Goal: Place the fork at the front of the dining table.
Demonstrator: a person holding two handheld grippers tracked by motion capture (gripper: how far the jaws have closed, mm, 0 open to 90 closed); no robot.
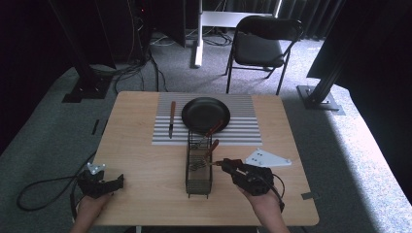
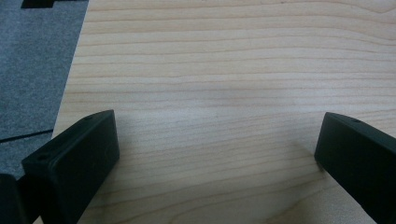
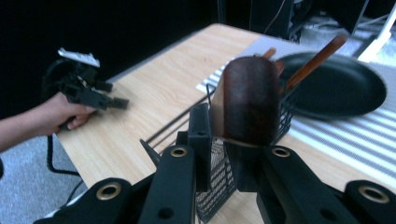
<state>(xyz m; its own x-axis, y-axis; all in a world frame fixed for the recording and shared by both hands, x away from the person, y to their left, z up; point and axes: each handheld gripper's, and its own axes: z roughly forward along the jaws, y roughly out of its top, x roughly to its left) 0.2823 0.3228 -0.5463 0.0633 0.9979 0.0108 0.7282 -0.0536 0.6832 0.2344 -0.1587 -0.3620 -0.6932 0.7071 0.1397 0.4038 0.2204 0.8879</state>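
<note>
your right gripper point(image 1: 224, 164) sits just off the right side of the wire basket point(image 1: 198, 187), near the middle of the table point(image 1: 141, 194). its jaws are clamped narrow on a dark brown wooden handle point(image 3: 247, 100); in the right gripper view the handle stands up between the two black jaws, rounded end on top, and it is blurred, so you cannot tell what kind of utensil it belongs to. the basket's mesh wall lies directly behind and below that grip.

the basket is a long, narrow black wire rack, running from near the table's front edge up to the striped mat point(image 1: 243, 126). two more brown-handled utensils point(image 1: 214, 130) lean out of its far end, tilted toward the pan.

the black frying pan point(image 1: 205, 113) rests on the striped mat at the table's far edge, middle. a knife point(image 1: 171, 119) with a brown handle lies on the mat's left strip, just beside the pan and apart from it.

your left gripper point(image 1: 119, 181) rests low at the table's front left corner, well apart from the basket. its jaws stand wide, with bare wood between them in the left gripper view point(image 2: 217, 140).

a grey three-cornered plate point(image 1: 268, 158) lies flat on the table just right of your right gripper, toward the right edge.
</note>
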